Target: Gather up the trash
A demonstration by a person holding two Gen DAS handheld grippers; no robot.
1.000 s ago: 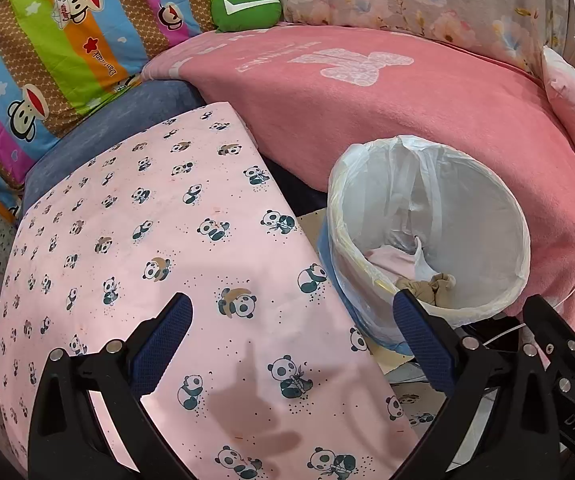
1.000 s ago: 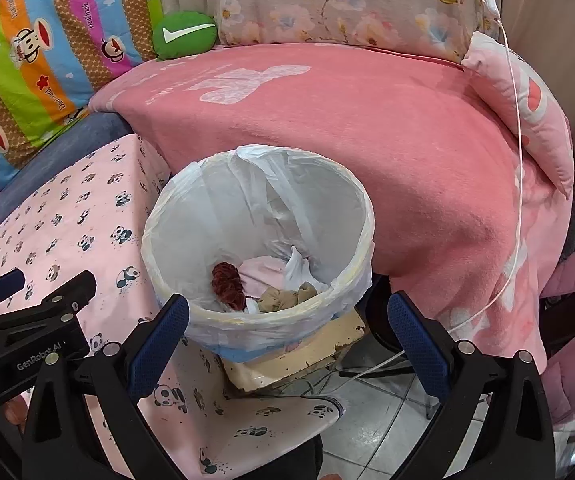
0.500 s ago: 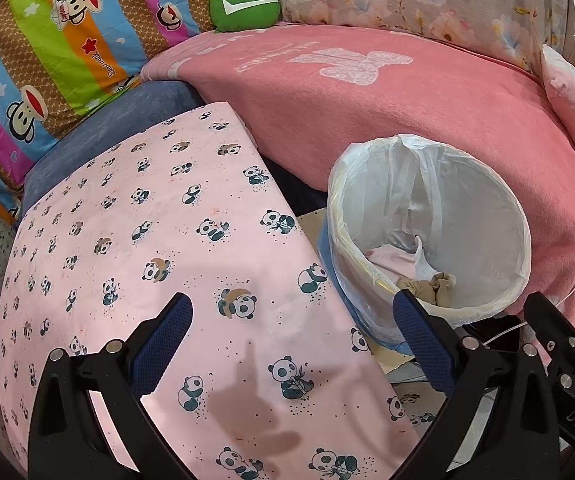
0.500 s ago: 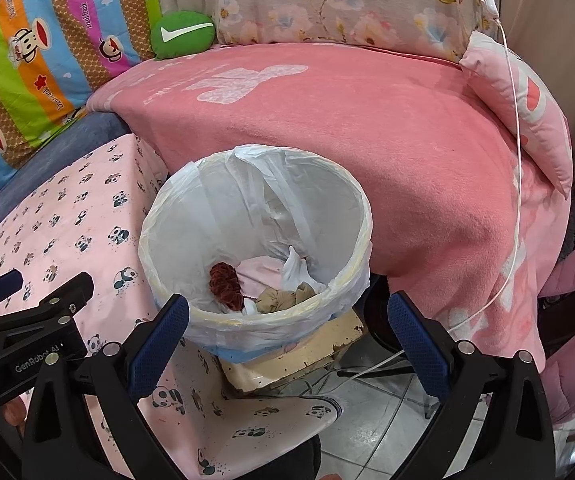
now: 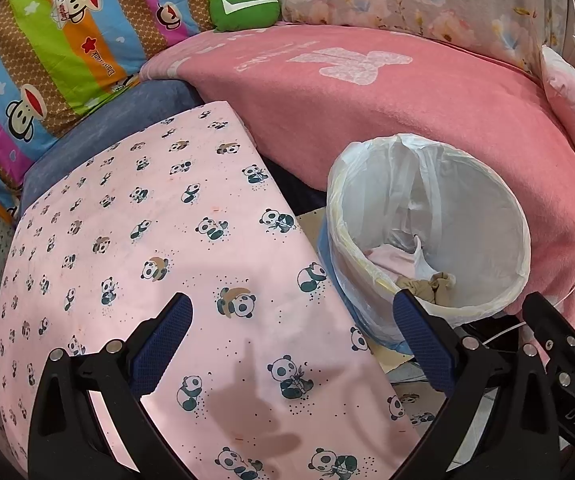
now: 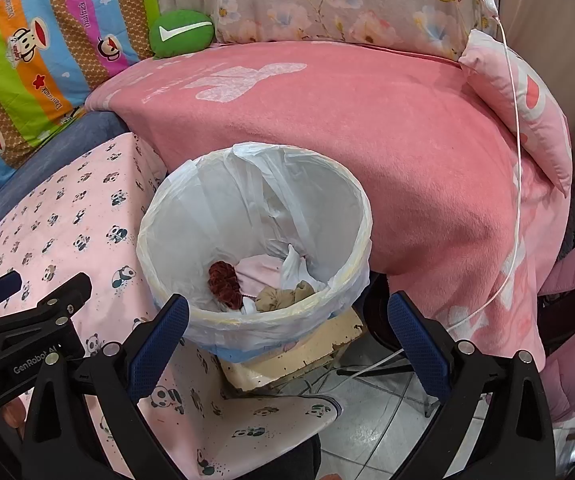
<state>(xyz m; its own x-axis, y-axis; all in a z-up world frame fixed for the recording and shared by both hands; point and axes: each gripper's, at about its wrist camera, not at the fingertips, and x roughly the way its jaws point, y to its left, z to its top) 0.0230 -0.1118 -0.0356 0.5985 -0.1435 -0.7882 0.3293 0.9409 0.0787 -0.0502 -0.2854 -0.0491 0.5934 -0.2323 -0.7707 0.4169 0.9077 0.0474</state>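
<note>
A white-lined trash bin (image 6: 361, 216) stands beside the pink panda-print table (image 5: 135, 240); it also shows in the left wrist view (image 5: 521, 248). Inside lie a dark red crumpled piece (image 6: 225, 282), a tan wad (image 6: 283, 298) and pink and white scraps (image 6: 259, 270). My right gripper (image 6: 287, 340) is open and empty, just above the bin's near rim. My left gripper (image 5: 293, 338) is open and empty over the panda cloth, its right finger (image 5: 419, 336) by the bin. The left gripper's body shows at the right wrist view's left edge.
A pink blanket (image 6: 367, 120) covers the bed behind the bin. A green cushion (image 6: 181, 32), a striped monkey quilt (image 5: 47, 40), a floral pillow (image 6: 327, 0) and a pink pillow (image 6: 527, 100) lie around. A white cable (image 6: 515, 160) hangs right. Tiled floor (image 6: 367, 432) lies below.
The right wrist view has shifted slightly, bringing the bin a little lower and nearer. The dark red piece lies settled in the bin. The left gripper has hardly moved.
</note>
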